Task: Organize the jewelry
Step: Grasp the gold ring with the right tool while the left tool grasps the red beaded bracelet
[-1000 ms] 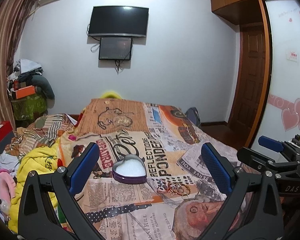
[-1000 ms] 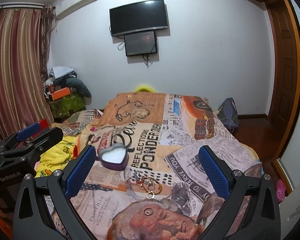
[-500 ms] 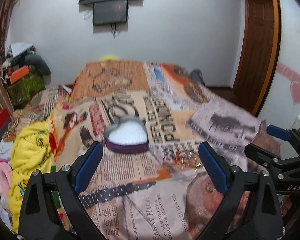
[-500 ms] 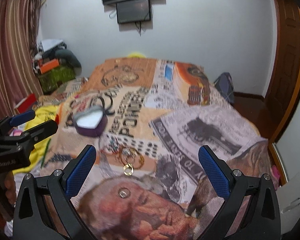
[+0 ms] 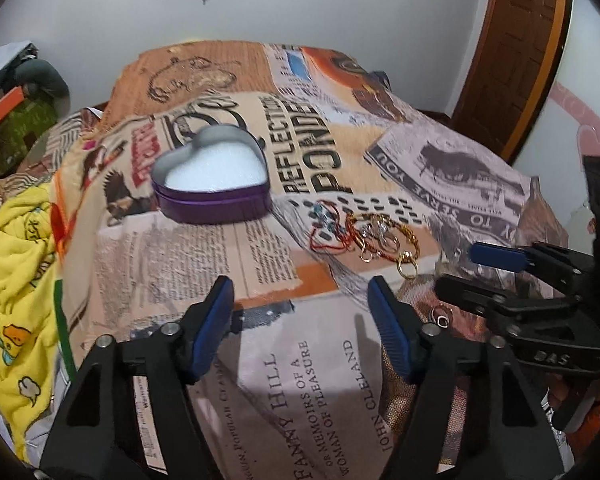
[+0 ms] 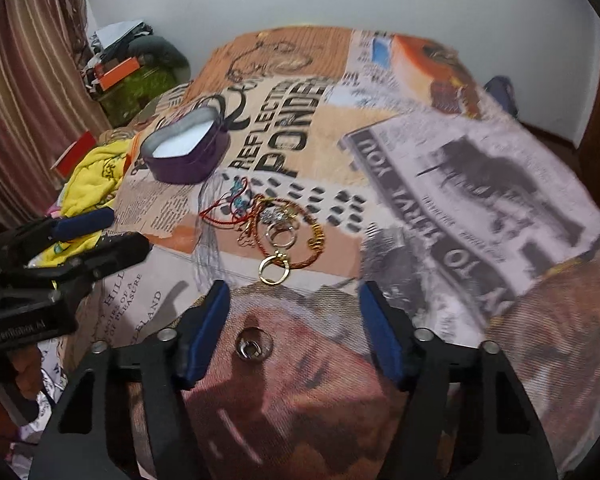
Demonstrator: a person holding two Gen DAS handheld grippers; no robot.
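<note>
Printed fabric, a newspaper-collage bedspread (image 5: 300,380) in tan, orange and grey, covering a bed that fills both views; white wall behind, brown door (image 5: 512,40) at far right in the left wrist view, striped curtain (image 6: 24,80) at far left in the right wrist view only. Purple heart-shaped tin (image 5: 212,184), open, white-lined inside, resting on the bedspread at far left of centre. Just to its right and nearer, a tangled heap of jewelry (image 5: 364,232): red cord, gold bangle, several rings, lying loose on the fabric. One small silver ring (image 6: 254,346) apart from the heap, nearer still; plain in the right wrist view between the blue pads, but in the left wrist view half hidden behind a black arm. Left gripper (image 5: 300,312) hovering over bare printed text, jaws part-way apart and closing, nothing between its fingers (image 5: 214,320). Right gripper (image 6: 294,316) likewise part-way apart and closing, the silver ring lying on the cloth between its fingers (image 6: 206,328), not touched by either pad. Each gripper visible at the edge of the other's view. Yellow garment (image 5: 16,280) bunched at the left edge of the bed, clutter piled beyond it against the wall. Screen on the wall cut off at the top of both frames. Heap too tangled and blurred for a count of pieces; right wrist view smeared toward the right.
</note>
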